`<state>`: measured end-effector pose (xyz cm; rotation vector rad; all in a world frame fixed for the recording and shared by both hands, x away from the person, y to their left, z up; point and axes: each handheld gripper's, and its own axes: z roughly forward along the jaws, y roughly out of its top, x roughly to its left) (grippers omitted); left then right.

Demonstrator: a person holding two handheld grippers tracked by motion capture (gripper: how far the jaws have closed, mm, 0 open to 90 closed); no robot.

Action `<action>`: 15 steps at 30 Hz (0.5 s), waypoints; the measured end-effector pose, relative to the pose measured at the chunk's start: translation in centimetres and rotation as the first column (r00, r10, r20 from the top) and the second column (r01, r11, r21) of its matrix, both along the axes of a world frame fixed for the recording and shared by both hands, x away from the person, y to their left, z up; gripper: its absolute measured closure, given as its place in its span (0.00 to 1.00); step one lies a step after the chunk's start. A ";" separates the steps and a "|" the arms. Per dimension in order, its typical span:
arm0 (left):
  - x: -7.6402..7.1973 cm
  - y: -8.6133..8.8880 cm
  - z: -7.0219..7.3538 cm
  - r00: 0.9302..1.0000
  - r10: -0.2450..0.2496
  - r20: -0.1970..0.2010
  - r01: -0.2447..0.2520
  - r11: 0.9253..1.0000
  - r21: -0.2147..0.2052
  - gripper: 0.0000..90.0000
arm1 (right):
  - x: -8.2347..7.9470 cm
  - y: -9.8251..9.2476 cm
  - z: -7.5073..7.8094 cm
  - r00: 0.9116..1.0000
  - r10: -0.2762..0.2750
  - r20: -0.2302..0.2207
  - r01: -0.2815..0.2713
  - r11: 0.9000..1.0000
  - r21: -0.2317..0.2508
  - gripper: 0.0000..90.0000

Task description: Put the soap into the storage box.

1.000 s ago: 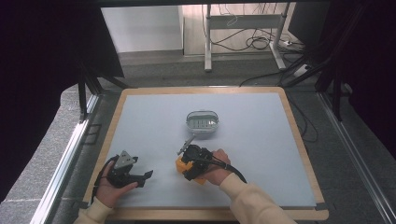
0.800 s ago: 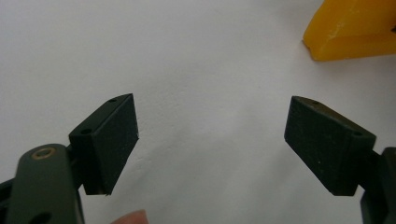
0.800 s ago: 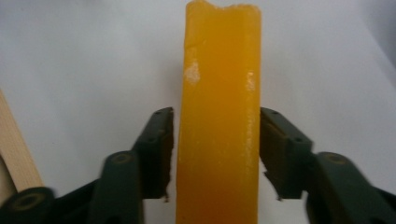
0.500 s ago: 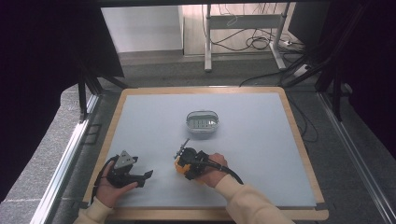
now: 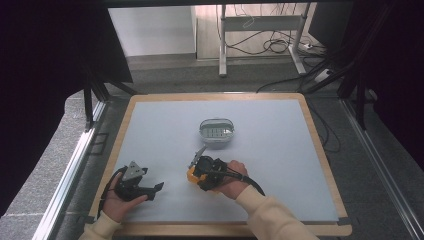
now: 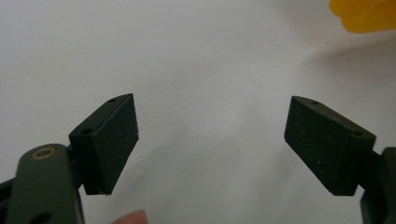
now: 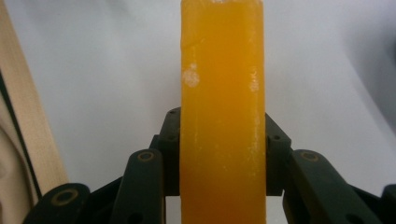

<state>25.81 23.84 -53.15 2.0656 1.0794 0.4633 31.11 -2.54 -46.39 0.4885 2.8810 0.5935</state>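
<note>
An orange bar (image 7: 222, 93) stands upright between my right gripper's (image 7: 219, 140) jaws, which are shut on its two sides. In the high view the right gripper (image 5: 196, 172) sits at the front middle of the table with the orange bar (image 5: 191, 175) at its left end. My left gripper (image 5: 156, 188) rests on the table at the front left, pointing right. Its jaws stand wide apart over bare tabletop, and the left gripper (image 6: 212, 140) holds nothing. A corner of the orange bar (image 6: 369, 14) shows at the top right of the left gripper view.
A clear oval container (image 5: 217, 132) with a rimmed lid stands in the middle of the pale blue table (image 5: 280, 150), just beyond the right gripper. A wooden border (image 5: 327, 165) frames the table. Cables and desk legs lie on the floor beyond.
The right hand has shifted a little around the orange bar and its gripper sits tighter against it. The left gripper has stayed where it was.
</note>
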 end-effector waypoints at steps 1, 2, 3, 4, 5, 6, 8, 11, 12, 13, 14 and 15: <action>0.0 0.0 0.0 1.000 0.000 -0.001 0.000 1.000 0.000 0.20 | 0.0 -0.1 0.1 1.000 0.003 0.001 -0.003 1.000 0.005 0.68; 0.0 0.0 0.0 1.000 0.000 0.000 0.000 1.000 0.001 0.20 | 0.1 -0.2 0.2 1.000 0.012 0.007 -0.012 1.000 0.009 0.68; 0.0 0.0 0.0 1.000 0.001 0.000 -0.001 1.000 0.000 0.20 | 0.1 -0.3 0.5 1.000 0.014 0.002 -0.014 1.000 0.018 0.68; 0.0 0.0 0.0 1.000 0.001 0.000 -0.001 1.000 0.000 0.20 | 0.1 -0.3 0.5 1.000 0.014 0.002 -0.014 1.000 0.018 0.68; 0.0 0.0 0.0 1.000 0.002 0.001 -0.002 1.000 0.000 0.20 | 0.2 -0.5 0.8 1.000 0.017 0.006 -0.017 0.999 0.028 0.68; 0.0 0.0 0.0 1.000 0.002 0.001 -0.002 1.000 0.000 0.20 | 0.2 -0.6 0.9 1.000 0.019 0.007 -0.019 0.999 0.031 0.68; 0.0 0.0 0.0 1.000 0.001 0.000 -0.001 1.000 0.001 0.20 | 0.3 -0.6 1.0 1.000 0.019 0.005 -0.019 0.999 0.034 0.68; 0.0 -0.1 -0.1 1.000 0.001 -0.001 -0.001 1.000 0.002 0.20 | 0.3 -0.8 1.2 0.999 0.035 0.000 -0.035 0.999 0.036 0.68; 0.0 -0.1 -0.1 1.000 0.001 -0.002 -0.001 1.000 0.003 0.20 | 0.4 -0.9 1.2 0.999 0.036 0.002 -0.036 0.999 0.035 0.68; 0.0 -0.1 -0.1 1.000 0.001 -0.001 -0.001 1.000 0.002 0.20 | 0.4 -1.0 1.4 0.999 0.036 0.003 -0.036 0.999 0.035 0.68; 0.0 -0.1 -0.1 1.000 0.001 -0.001 -0.001 1.000 0.002 0.20 | 0.4 -1.0 1.4 0.999 0.036 0.003 -0.036 0.999 0.035 0.68; 0.0 -0.1 -0.1 1.000 0.002 -0.002 -0.002 1.000 0.002 0.20 | 0.5 -1.1 1.6 0.999 0.036 0.008 -0.036 0.999 0.040 0.68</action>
